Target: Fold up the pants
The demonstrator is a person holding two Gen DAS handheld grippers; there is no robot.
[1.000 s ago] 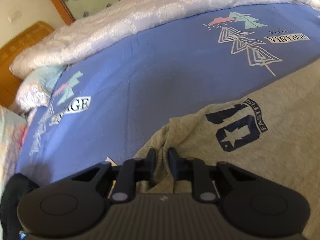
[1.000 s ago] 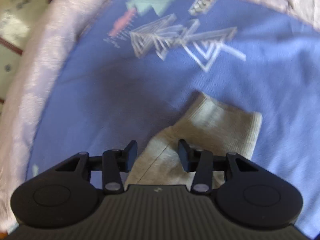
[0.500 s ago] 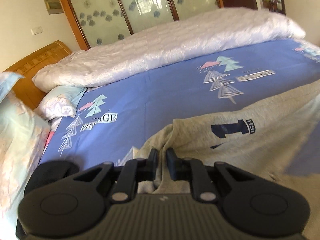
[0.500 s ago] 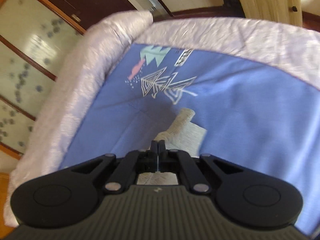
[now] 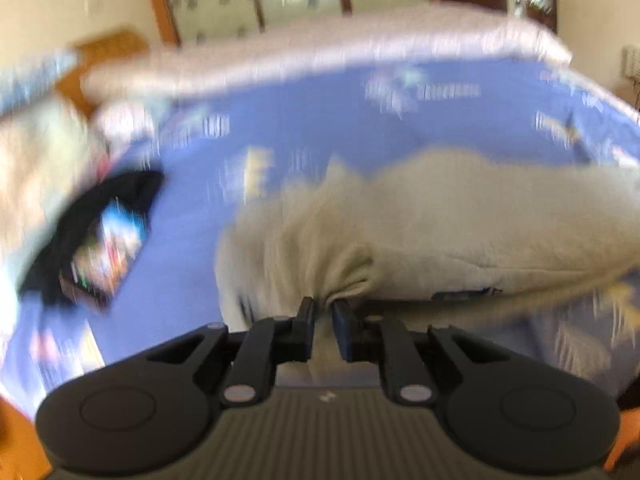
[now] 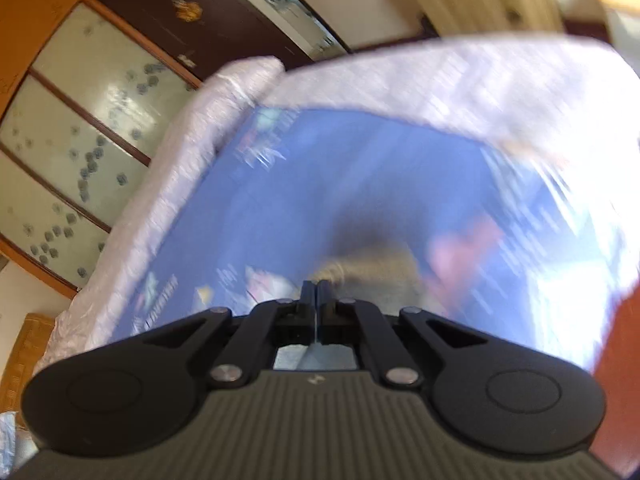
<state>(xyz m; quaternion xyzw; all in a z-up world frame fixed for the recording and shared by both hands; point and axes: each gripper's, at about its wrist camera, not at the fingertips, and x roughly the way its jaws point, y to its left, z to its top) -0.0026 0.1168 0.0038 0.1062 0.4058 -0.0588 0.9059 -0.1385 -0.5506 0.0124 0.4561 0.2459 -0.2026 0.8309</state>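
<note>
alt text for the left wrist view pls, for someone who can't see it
The left tongs pinch a bunched fold of grey pants lifted over a blue patterned bedsheet. The motion-blurred view also shows a black item at left and a pale quilt behind.

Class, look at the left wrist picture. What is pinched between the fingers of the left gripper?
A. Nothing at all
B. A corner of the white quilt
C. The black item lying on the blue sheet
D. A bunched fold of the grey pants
D: in the left wrist view the left gripper has its fingers nearly together on a gathered fold of the grey pants, which trail away over the blue sheet.
</note>
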